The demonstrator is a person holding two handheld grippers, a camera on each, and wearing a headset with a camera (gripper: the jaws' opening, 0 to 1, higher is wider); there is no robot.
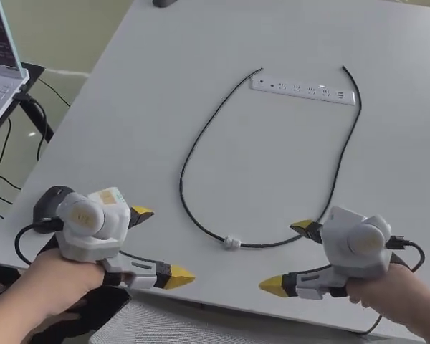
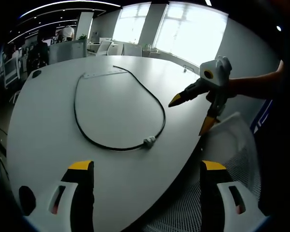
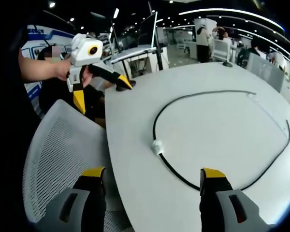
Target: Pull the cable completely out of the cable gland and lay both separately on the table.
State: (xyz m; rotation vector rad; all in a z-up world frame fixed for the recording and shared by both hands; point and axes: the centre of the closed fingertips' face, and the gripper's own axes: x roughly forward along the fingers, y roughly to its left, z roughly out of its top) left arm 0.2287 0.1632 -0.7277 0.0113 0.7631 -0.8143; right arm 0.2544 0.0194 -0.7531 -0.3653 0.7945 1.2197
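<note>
The left hand-held gripper (image 1: 163, 244) is held over the near left edge of the pale grey table (image 1: 272, 158), its yellow-tipped jaws spread wide with nothing between them. The right hand-held gripper (image 1: 284, 256) is held at the near right edge, likewise spread and empty. Between the two, close to the near edge, the small white plastic cable gland (image 1: 231, 243) is seen threaded on the thin black cable (image 1: 188, 154). The cable is laid in a wide U, with both ends pointing far toward the long white power strip (image 1: 305, 90). Neither gland nor cable is touched.

The task is judged to be at its opening step, the approach, with nothing grasped yet. For the next move, the gland is probably to be pinched by one hand-held gripper and the cable just beside it by the other, so that the two can be drawn apart. Since the gland sits at mid-length, a long run of cable would have to be drawn through, likely in repeated pulls.
</note>
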